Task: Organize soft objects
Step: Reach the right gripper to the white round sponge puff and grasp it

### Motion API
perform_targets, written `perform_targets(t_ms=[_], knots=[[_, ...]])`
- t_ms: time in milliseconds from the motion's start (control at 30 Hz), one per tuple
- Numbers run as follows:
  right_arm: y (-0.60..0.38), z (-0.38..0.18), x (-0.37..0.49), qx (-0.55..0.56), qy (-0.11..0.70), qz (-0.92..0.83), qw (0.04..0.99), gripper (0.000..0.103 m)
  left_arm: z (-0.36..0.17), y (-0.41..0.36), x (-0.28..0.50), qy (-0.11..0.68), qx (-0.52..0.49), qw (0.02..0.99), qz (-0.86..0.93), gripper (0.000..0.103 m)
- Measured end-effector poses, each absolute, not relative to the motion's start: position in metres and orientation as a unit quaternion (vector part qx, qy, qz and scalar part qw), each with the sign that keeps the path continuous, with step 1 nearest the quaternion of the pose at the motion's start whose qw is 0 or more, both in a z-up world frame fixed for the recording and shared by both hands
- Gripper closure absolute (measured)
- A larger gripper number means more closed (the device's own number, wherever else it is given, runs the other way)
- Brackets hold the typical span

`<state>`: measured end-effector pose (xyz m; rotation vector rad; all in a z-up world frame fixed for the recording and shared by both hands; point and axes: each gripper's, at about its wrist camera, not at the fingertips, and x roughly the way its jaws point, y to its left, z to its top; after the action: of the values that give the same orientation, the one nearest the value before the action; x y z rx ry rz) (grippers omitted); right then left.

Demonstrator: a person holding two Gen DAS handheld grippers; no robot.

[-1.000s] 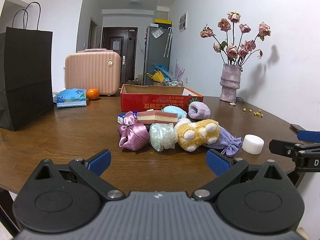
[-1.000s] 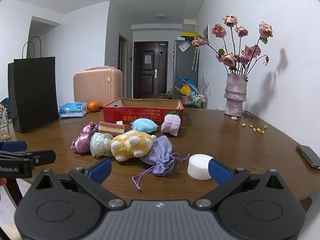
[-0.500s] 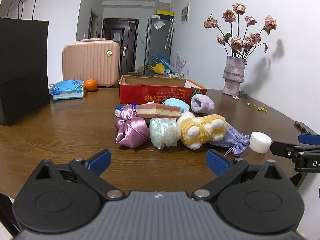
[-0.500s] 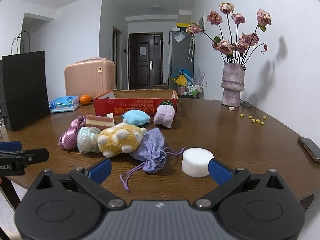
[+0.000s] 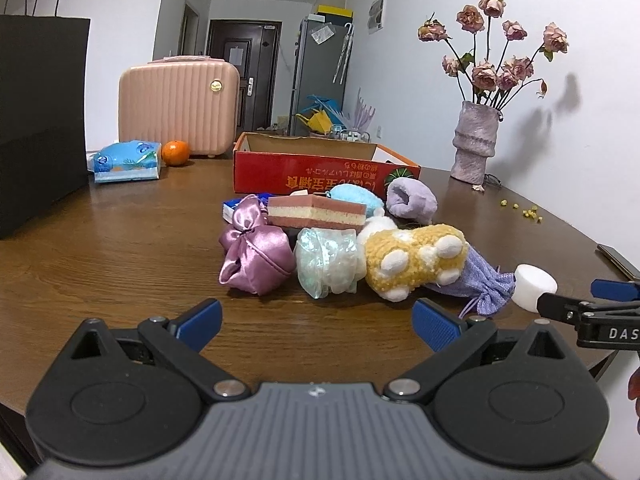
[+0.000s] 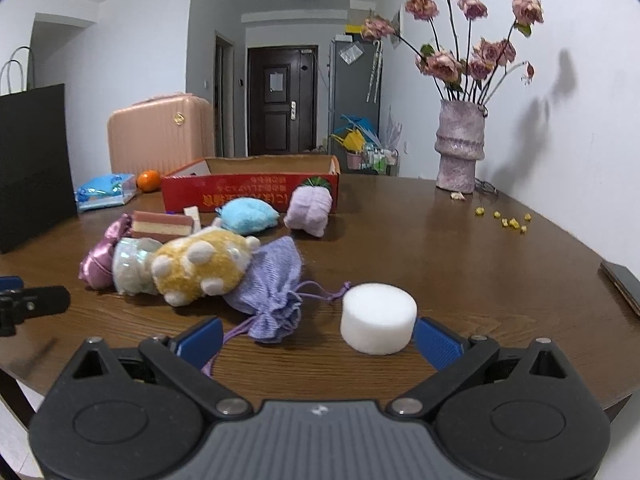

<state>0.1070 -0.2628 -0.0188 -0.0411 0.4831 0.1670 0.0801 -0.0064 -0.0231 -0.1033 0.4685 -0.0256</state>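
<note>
On the right gripper, white letters read "DAS".

Count on the table — soft things, nine:
- drawstring pouches, two: pink satin, lavender knit
- plush toys, two: yellow, blue
- one layered sponge
- one white foam puck
- one pearly pale-green bundle
- one lilac rolled cloth
- one white fluffy piece, half hidden

Others — one red box, one vase, one orange, one suitcase.
</note>
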Motion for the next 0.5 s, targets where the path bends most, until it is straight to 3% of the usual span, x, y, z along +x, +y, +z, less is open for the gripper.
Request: perform_targets(t_ms=[500], knots=[[-0.29, -0.041, 0.166, -0.016, 0.269, 0.061, 0.961, 0.024, -0.031, -0.017, 0.11, 0.255, -0.049, 0.966, -0.011, 0.0]])
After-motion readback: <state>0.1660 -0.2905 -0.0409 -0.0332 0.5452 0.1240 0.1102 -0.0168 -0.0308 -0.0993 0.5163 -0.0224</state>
